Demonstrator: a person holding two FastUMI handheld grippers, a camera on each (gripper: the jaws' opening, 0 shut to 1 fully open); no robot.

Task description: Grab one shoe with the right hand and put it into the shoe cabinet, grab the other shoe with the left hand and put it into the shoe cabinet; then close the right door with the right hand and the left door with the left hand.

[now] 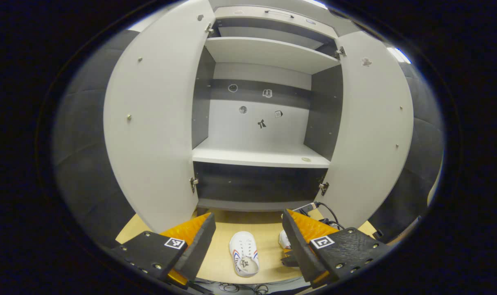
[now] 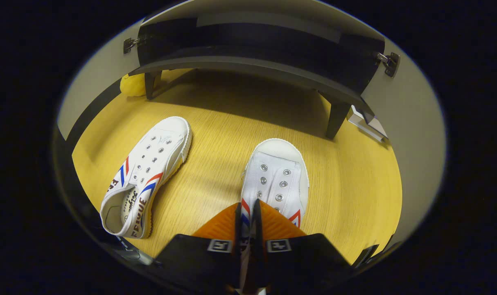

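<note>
The right-hand shoe lies on the wooden floor, toe toward the shoe cabinet, and the right gripper has its two fingers pressed nearly together on the shoe's side wall, the edge pinched between them. The other shoe lies well to its left, angled, opening toward the camera, nothing touching it. In the left gripper view that shoe sits on the floor between and beyond the left gripper, whose fingers stand wide apart and hold nothing. Ahead, the cabinet is open, left door and right door both swung wide, a pale shelf bare at mid height.
</note>
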